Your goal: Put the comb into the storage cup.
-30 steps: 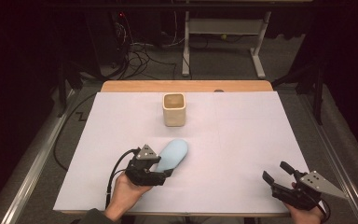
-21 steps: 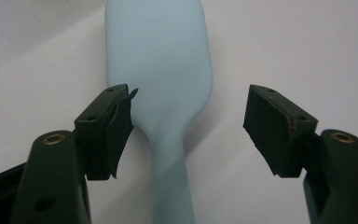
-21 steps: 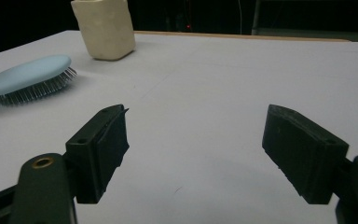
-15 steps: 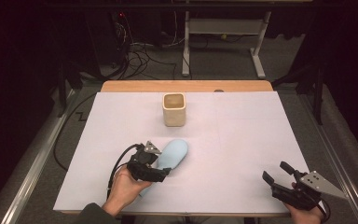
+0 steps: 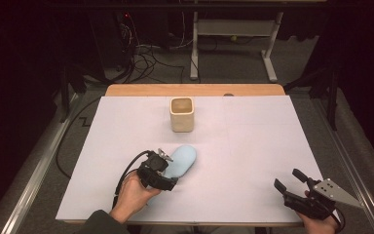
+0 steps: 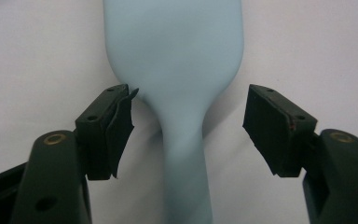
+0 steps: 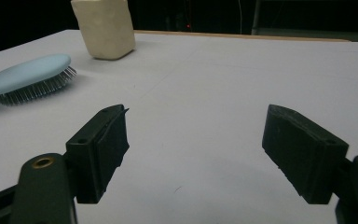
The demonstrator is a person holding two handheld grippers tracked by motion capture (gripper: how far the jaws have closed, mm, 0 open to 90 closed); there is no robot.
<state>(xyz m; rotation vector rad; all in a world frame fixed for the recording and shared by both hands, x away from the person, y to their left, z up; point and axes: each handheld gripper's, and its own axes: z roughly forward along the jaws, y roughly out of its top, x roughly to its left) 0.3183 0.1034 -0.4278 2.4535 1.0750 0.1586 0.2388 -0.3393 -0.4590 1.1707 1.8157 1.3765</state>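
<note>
A: Item one, the hairbrush (image 5: 181, 161). What do we record?

B: Pale blue, lying bristles down on the white table cover (image 5: 253, 146). We place it on the near side of the cup (image 5: 181, 114), a little toward our left, apart from it. Its handle (image 6: 186, 177) points back toward us.

A: Item two, the left gripper (image 5: 169, 171).

B: We hold it low over the hairbrush handle. In the left gripper view the handle runs up between the two black jaws, which stand spread, one on each side. They have just been opening. The left pad (image 6: 116, 130) sits right at the shoulder where the handle widens into the head; whether it touches there we cannot tell. The right pad (image 6: 272, 128) is clearly off the brush, with bare cover between. We log it as not clamped on the handle.

A: Item three, the right gripper (image 5: 292, 184).

B: Near the front right corner of the cover, well apart from the cup and from the hairbrush. Its jaws are spread, with nothing between them but white cover.

A: Item four, the cup itself.

B: Cream, square-sided, upright, toward the far middle of the cover. The right gripper view shows it beyond the hairbrush (image 7: 28, 77), whose metal bristles face down.
</note>
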